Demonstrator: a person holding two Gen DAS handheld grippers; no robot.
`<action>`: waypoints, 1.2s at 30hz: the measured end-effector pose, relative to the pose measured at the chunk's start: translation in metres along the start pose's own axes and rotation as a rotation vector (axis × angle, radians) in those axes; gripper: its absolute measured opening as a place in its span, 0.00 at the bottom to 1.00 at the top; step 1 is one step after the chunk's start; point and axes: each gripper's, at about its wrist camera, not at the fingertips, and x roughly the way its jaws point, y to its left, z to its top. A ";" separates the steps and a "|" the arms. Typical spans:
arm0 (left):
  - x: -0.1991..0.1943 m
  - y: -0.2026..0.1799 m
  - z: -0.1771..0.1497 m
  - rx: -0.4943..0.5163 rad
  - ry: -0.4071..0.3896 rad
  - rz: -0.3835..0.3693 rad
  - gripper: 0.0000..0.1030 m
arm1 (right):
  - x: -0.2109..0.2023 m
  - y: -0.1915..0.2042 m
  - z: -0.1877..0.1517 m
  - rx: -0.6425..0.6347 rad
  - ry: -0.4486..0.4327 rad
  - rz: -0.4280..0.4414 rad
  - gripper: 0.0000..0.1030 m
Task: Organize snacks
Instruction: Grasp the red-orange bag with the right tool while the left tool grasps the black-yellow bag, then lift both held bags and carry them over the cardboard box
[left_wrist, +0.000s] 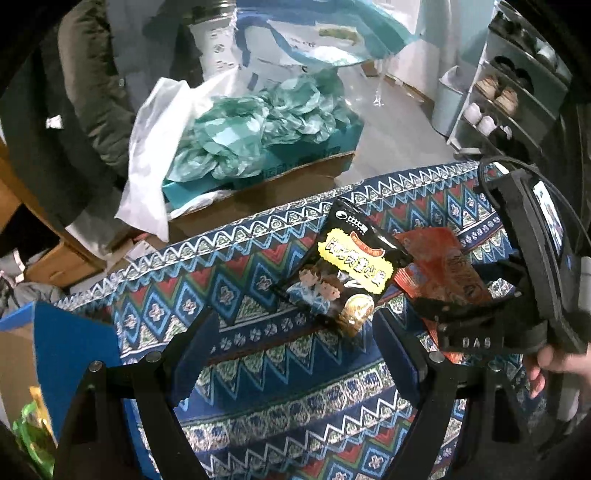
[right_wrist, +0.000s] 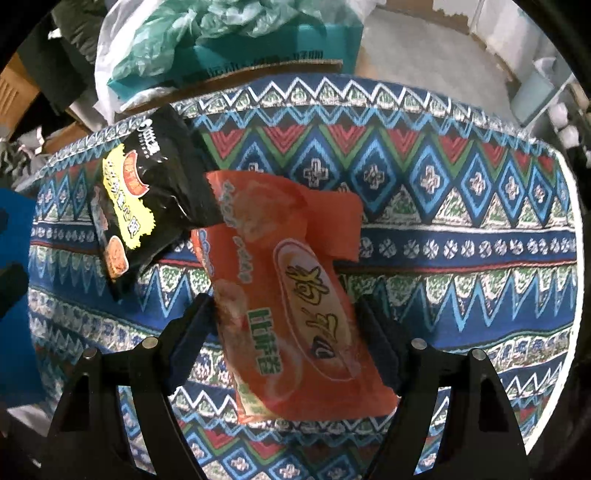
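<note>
An orange snack packet (right_wrist: 295, 291), glossy with a yellow oval label and green lettering, lies lengthwise between the fingers of the right gripper (right_wrist: 284, 332); its lower half fills the gap and both pads appear to press its sides, so the jaws seem to pinch it across its width. Its far end overlaps the near edge of a black snack packet (right_wrist: 147, 199) printed with a jagged yellow panel, which lies flat toward the far left corner of the table (right_wrist: 461, 236), covered in a blue, red and green zigzag cloth. In the left wrist view the black packet (left_wrist: 343, 273) sits near the far edge with the orange one (left_wrist: 439, 273) just beside it, partly hidden under the right gripper's black frame, held by a hand (left_wrist: 554, 365). The left gripper (left_wrist: 295, 347) hangs over bare cloth with its jaws spread and nothing between them. Beyond the far edge stands a cardboard box (left_wrist: 266, 192) heaped with teal and white plastic bags (left_wrist: 236, 133); a shoe rack (left_wrist: 509, 96) stands further off. The right half of the cloth lies open.
</note>
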 end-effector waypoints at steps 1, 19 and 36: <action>0.004 0.001 0.002 -0.004 0.005 -0.008 0.84 | 0.001 0.004 0.000 -0.013 -0.001 -0.022 0.76; 0.046 -0.028 0.025 0.159 0.072 -0.073 0.84 | -0.014 -0.009 -0.025 0.095 -0.092 -0.112 0.52; 0.084 -0.074 0.028 0.392 0.127 -0.009 0.84 | -0.045 -0.072 -0.059 0.304 -0.110 -0.028 0.52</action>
